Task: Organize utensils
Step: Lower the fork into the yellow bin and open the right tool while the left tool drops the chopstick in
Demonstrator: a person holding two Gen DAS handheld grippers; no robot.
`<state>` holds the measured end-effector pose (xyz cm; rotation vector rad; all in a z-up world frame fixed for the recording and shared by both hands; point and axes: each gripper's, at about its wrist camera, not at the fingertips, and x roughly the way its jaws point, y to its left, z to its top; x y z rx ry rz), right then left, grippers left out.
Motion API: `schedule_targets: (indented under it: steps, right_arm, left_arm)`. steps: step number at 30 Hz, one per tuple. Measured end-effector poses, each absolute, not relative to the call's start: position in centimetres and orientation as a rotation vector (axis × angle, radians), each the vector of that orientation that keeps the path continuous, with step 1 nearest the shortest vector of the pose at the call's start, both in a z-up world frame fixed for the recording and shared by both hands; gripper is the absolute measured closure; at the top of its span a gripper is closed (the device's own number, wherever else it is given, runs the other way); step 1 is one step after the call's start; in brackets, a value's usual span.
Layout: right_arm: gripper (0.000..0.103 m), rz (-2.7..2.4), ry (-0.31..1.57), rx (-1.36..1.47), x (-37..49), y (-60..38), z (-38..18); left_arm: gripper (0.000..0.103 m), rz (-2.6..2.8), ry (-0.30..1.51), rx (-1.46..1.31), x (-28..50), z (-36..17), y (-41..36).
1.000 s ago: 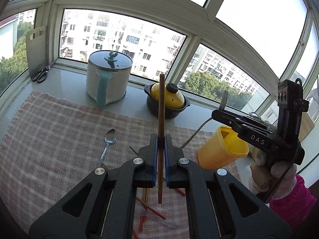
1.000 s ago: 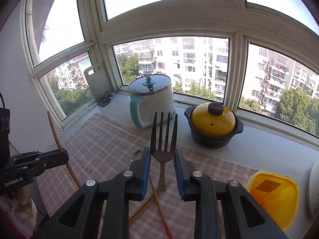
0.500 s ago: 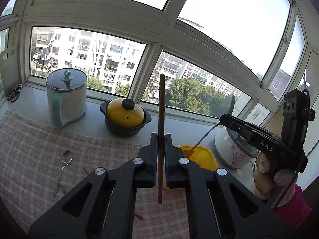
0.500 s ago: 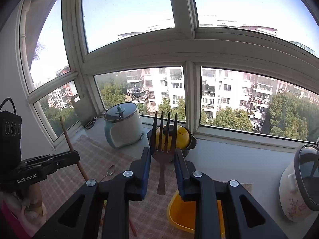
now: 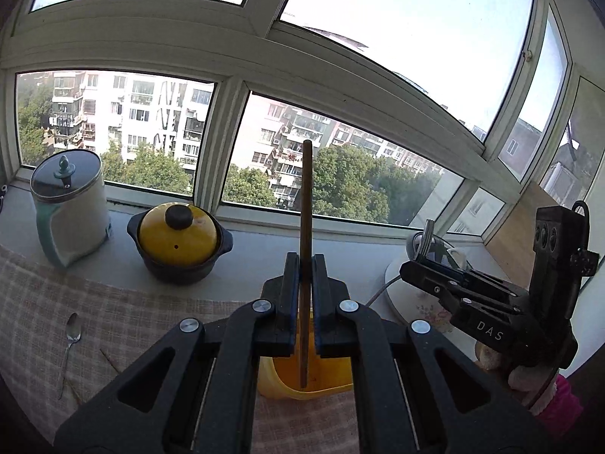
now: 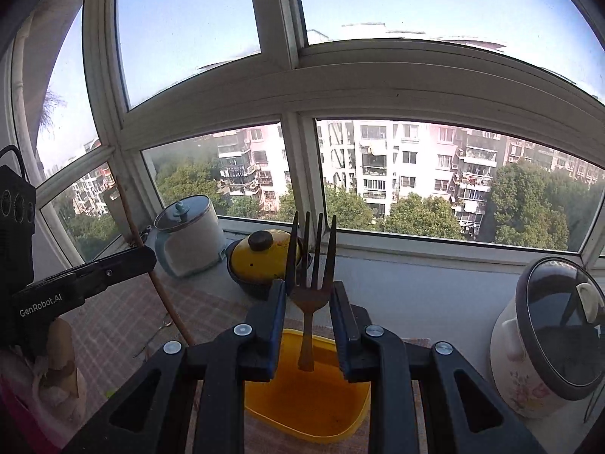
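My left gripper [image 5: 303, 265] is shut on a brown chopstick [image 5: 307, 189] that stands upright between its pads. The stick's lower end hangs over the open yellow container [image 5: 287, 386]. My right gripper [image 6: 308, 291] is shut on a metal fork [image 6: 309, 300], tines up, its handle end over the same yellow container [image 6: 306, 405]. In the left wrist view the right gripper [image 5: 406, 266] is at the right with the fork's tines above it. The left gripper [image 6: 151, 257] and its chopstick [image 6: 166, 302] show at the left of the right wrist view.
A spoon [image 5: 72, 335] and a loose chopstick [image 5: 109, 359] lie on the checked cloth [image 5: 38, 302]. On the sill stand a white and teal pot [image 5: 68, 212], a black pot with a yellow lid [image 5: 177, 238] and a floral rice cooker [image 6: 548, 344]. Gloved hands hold both grippers.
Both grippers have travelled right and a little up, away from the utensils on the cloth. The yellow container now lies under both. Each grip is unchanged.
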<state>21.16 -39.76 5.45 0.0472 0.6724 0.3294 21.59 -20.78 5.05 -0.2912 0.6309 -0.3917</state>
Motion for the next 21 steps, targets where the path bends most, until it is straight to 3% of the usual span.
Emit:
schedule_targets:
  steps: [21]
  right_arm:
    - [0.08,0.314,0.834,0.081,22.7,-41.3,-2.7]
  left_arm:
    - [0.099,-0.341,0.817,-0.277,22.8,-2.9,-23.1]
